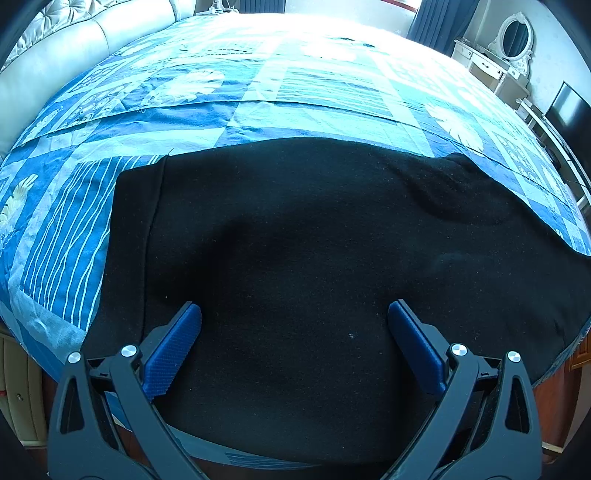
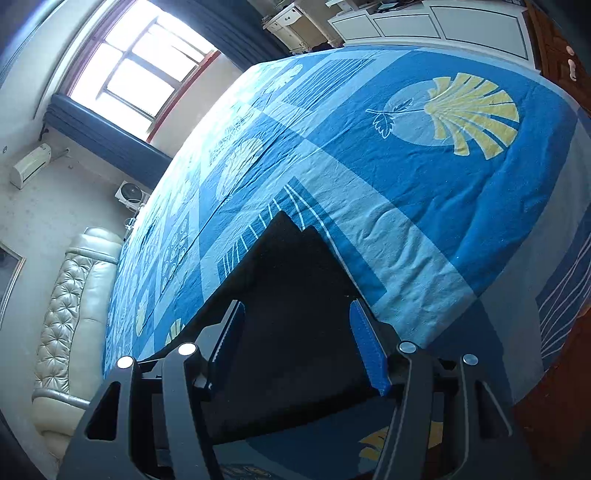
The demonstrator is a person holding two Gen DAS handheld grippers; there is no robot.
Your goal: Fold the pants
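Black pants (image 1: 314, 240) lie flat on a blue patterned bedspread (image 1: 258, 92), with a seamed band along their left edge. My left gripper (image 1: 294, 314) hovers over the near part of the pants, its blue pads wide apart and nothing between them. In the right wrist view the pants (image 2: 291, 295) narrow to a pointed end lying on the bedspread (image 2: 424, 177). My right gripper (image 2: 297, 310) is over that end, open, with its fingers on either side of the cloth and not closed on it.
A padded cream headboard (image 1: 55, 62) runs along the bed's left side and shows in the right wrist view (image 2: 74, 314). A white dresser with an oval mirror (image 1: 513, 37) and a dark screen (image 1: 565, 110) stand to the right. A window (image 2: 136, 70) and white cabinets (image 2: 443, 22) lie beyond the bed.
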